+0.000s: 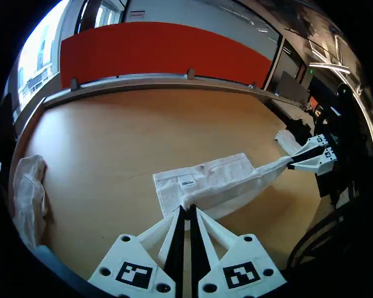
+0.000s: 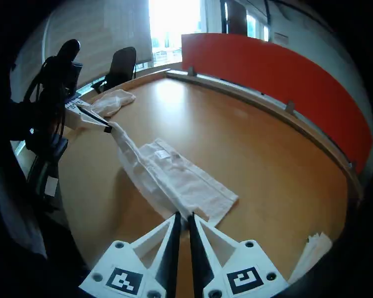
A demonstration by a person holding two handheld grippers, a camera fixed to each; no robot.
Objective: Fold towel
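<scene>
In the left gripper view, your left gripper point(image 1: 185, 211) at lower centre pinches the towel point(image 1: 211, 179), which lies mid-frame on the desk point(image 1: 137, 129). In the right gripper view, your right gripper point(image 2: 182, 216) at lower centre pinches its other end. Pull unevenly and the raised edge could slip free or bunch.
</scene>
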